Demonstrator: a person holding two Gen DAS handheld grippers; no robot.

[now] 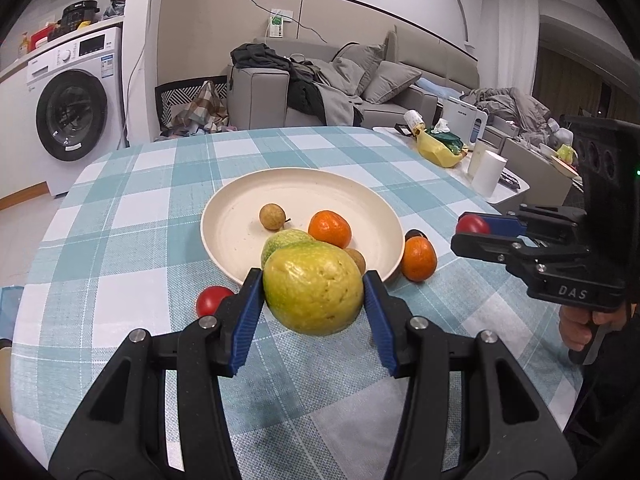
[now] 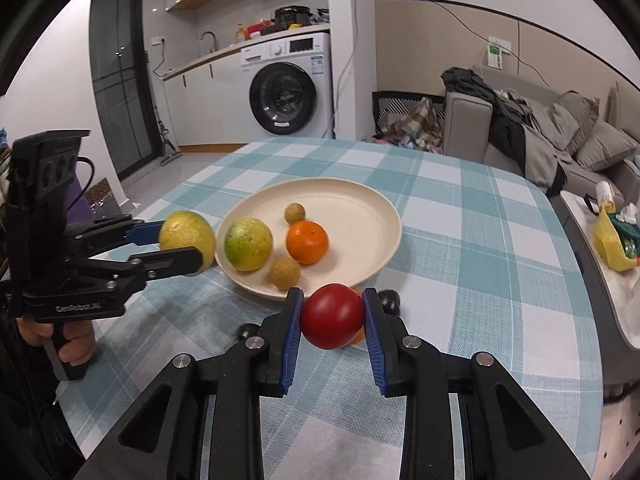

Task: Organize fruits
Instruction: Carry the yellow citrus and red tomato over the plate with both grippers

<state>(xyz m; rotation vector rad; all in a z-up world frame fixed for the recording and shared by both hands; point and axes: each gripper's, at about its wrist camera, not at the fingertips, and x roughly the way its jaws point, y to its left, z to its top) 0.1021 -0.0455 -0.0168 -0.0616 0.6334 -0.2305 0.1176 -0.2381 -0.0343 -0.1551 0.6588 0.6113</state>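
My left gripper [image 1: 314, 292] is shut on a large yellow-green fruit [image 1: 313, 290] and holds it above the cloth just before the cream plate [image 1: 240, 216]. It also shows in the right wrist view [image 2: 186, 238]. My right gripper [image 2: 331, 316] is shut on a red tomato [image 2: 332, 316] near the plate's front rim [image 2: 372, 208]. On the plate lie a green-yellow fruit [image 2: 248, 244], an orange [image 2: 307, 242] and two small brown longans [image 2: 295, 213] [image 2: 284, 273]. Another orange [image 1: 418, 259] and a red tomato [image 1: 214, 300] lie on the cloth.
The table wears a blue-and-white checked cloth [image 1: 140, 240]. Dark round fruits [image 2: 390, 300] lie beside the plate. A side table at the right holds a yellow bag [image 1: 438, 150] and white cups [image 1: 488, 172]. A washing machine [image 1: 74, 108] and sofa [image 1: 360, 84] stand behind.
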